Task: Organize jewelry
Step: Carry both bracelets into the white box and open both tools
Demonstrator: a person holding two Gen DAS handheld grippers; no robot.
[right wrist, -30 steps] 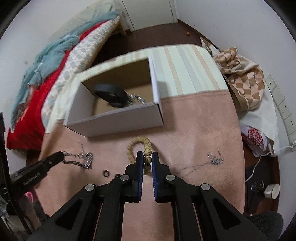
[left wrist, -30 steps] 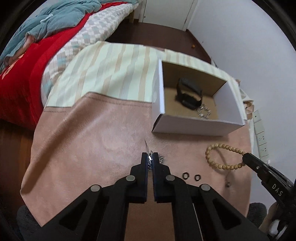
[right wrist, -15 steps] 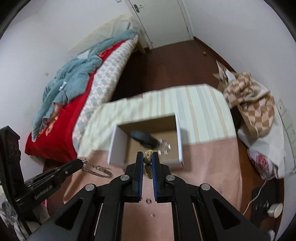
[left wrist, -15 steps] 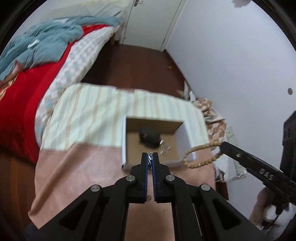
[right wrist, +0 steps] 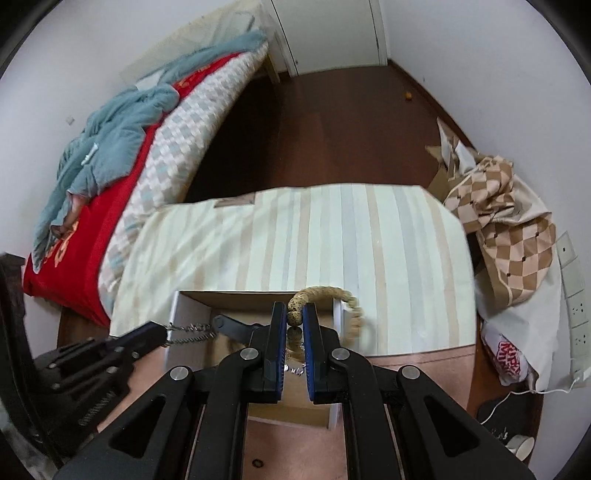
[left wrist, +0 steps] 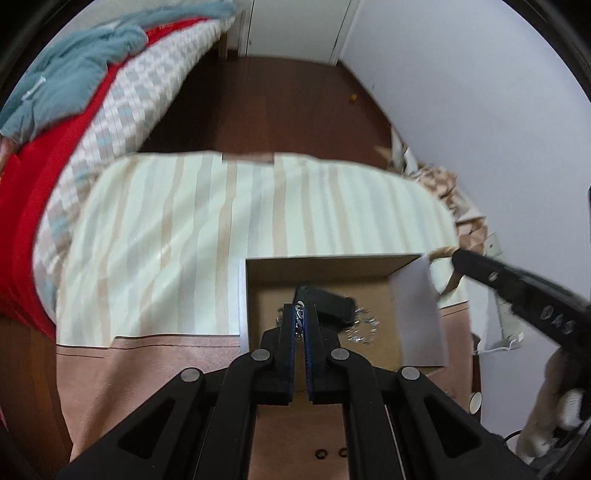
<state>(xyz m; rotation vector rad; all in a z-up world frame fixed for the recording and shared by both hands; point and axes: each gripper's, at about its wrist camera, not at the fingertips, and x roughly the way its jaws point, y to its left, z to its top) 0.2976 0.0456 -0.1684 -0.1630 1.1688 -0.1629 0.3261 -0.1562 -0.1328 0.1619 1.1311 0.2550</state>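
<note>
Down near the front edge of the pink tabletop point(left wrist: 155, 373), two small dark rings point(left wrist: 331, 453) lie side by side in the left view; the right view catches only one. Just above them the left hand-held gripper point(left wrist: 300, 318) is clenched on a silver chain point(right wrist: 190, 333), which the right view shows trailing over the left wall of the open cardboard box point(left wrist: 419, 314). The right hand-held gripper point(right wrist: 294, 320) grips a wooden bead bracelet point(right wrist: 325, 293), its loop arching over the box's far right corner. From the left the side of that gripper carries raised letters reading "DAS". Inside the box, the left view shows one black band-like item point(left wrist: 328, 301) and one small silver piece point(left wrist: 364, 326) beside it. Farther right, only the right camera shows a white bag with red lettering point(right wrist: 508, 356), too blurred to read, a checkered cloth point(right wrist: 506, 225) and wall sockets point(right wrist: 574, 288). Beyond lie the striped cover point(right wrist: 332, 236), the bed point(right wrist: 122, 147) and a white door point(right wrist: 332, 33).
</note>
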